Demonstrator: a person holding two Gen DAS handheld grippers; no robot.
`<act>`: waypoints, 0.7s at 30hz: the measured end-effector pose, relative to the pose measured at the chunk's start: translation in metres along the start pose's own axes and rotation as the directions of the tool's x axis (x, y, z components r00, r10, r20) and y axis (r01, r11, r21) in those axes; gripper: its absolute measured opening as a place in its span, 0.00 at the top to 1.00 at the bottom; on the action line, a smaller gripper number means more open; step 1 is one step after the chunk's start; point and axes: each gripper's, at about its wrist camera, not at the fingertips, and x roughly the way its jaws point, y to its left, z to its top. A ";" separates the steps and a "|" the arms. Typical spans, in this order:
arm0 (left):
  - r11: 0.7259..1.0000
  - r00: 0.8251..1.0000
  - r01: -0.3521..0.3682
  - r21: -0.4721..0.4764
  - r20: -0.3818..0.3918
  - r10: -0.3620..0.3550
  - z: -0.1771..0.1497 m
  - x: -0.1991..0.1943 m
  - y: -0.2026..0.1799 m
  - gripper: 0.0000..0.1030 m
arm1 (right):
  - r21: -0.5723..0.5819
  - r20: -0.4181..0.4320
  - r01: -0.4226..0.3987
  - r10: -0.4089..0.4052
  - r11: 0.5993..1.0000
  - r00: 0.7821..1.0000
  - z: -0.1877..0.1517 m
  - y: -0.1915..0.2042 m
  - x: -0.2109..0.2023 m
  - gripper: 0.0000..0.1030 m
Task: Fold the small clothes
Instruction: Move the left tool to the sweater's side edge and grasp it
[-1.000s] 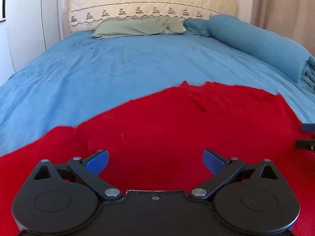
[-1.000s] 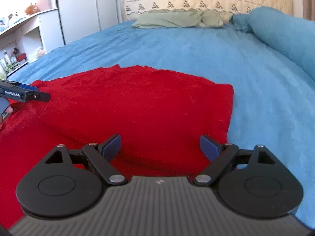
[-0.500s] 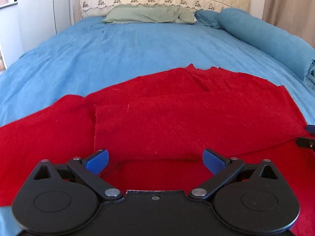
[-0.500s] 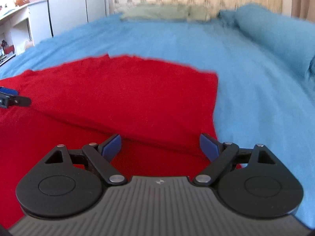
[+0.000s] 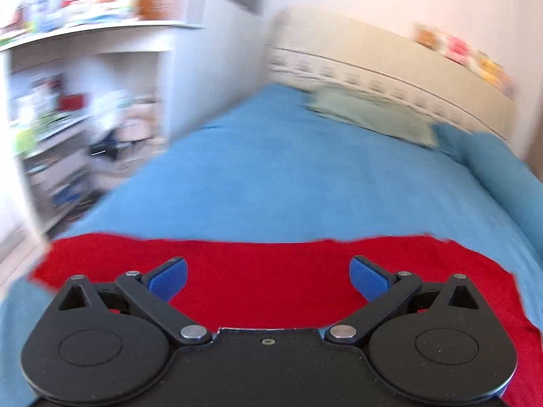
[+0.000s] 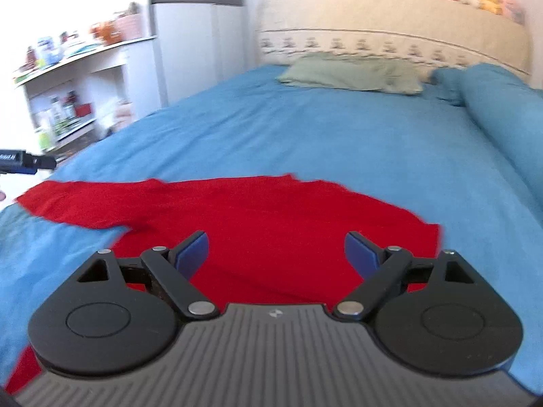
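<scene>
A red garment (image 5: 264, 271) lies folded on the blue bedspread (image 5: 305, 183). In the right wrist view the garment (image 6: 271, 213) has a sleeve stretching left (image 6: 74, 203). My left gripper (image 5: 268, 271) is open and empty, raised above the garment's near part. My right gripper (image 6: 276, 251) is open and empty, also above the garment. The tip of the left gripper shows at the left edge of the right wrist view (image 6: 23, 162). The left wrist view is motion-blurred.
A green pillow (image 6: 349, 74) and a beige headboard (image 6: 390, 34) stand at the far end. A rolled blue blanket (image 6: 502, 108) lies along the right side. White shelves (image 6: 68, 95) with small items and a white wardrobe (image 6: 197, 40) stand left of the bed.
Both grippers have lifted and pulled back from the garment, staying open. The left gripper has swung left, so the shelves now show. The garment lies folded over itself.
</scene>
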 end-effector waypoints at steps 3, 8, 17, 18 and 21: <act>0.991 0.998 -0.057 -0.120 0.005 0.058 -0.012 -0.004 0.056 0.00 | 0.000 -0.025 -0.068 0.068 0.998 0.997 -0.004 0.033 0.007 0.00; 0.957 0.995 -0.086 -0.276 0.029 0.097 -0.027 0.003 0.121 0.09 | 0.029 -0.072 -0.144 0.146 0.989 0.987 -0.015 0.084 0.028 0.00; 0.900 0.996 -0.082 -0.429 -0.007 0.087 -0.051 0.043 0.174 0.30 | 0.011 -0.112 -0.189 0.189 0.982 0.976 -0.023 0.131 0.055 0.00; 0.900 0.996 -0.081 -0.428 -0.001 0.089 -0.052 0.046 0.175 0.30 | 0.007 -0.112 -0.188 0.188 0.982 0.976 -0.022 0.133 0.057 0.00; 0.904 0.995 -0.089 -0.418 0.011 0.103 -0.050 0.053 0.173 0.30 | 0.007 -0.108 -0.182 0.182 0.983 0.977 -0.020 0.134 0.061 0.00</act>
